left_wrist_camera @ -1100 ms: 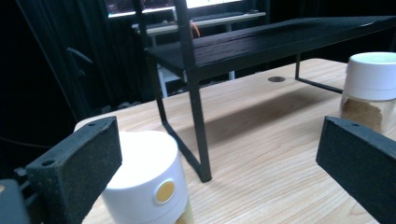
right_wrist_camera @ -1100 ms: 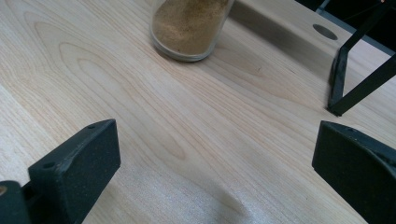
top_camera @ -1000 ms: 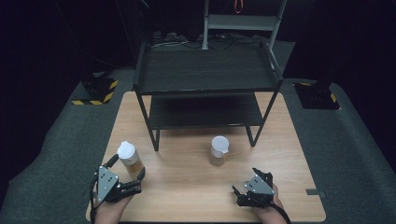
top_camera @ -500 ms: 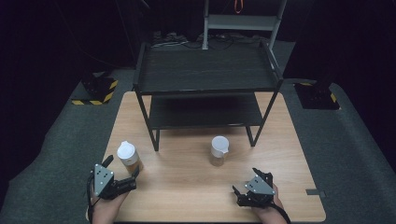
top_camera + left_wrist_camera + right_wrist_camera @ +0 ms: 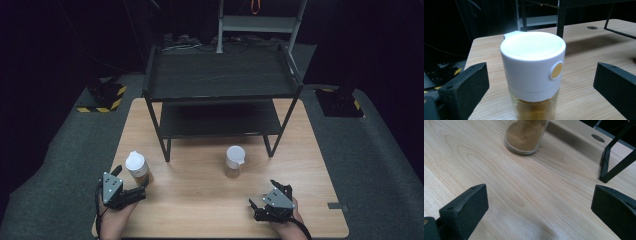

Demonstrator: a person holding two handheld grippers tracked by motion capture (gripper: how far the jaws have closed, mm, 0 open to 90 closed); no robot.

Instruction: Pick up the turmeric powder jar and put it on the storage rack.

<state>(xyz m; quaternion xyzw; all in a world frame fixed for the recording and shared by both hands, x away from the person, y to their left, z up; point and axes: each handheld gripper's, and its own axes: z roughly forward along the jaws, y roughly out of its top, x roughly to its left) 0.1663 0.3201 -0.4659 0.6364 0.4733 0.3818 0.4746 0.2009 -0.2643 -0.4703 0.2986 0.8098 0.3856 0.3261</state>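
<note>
Left claw (image 5: pixel 131 184) has drawn back from jar (image 5: pixel 136 167)

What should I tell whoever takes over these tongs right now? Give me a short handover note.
Left tongs: open, jaws on either side of the left jar with the white lid and yellow powder, not yet closed on it.
Right tongs: open, holding nothing, low over the table near its front edge, short of the right jar.
Both jars stand upright on the table in front of the black shelf rack; its shelves look bare.
Done: left approach only.
Left: probably close on the left jar and lift it; the right jar is untouched.
</note>
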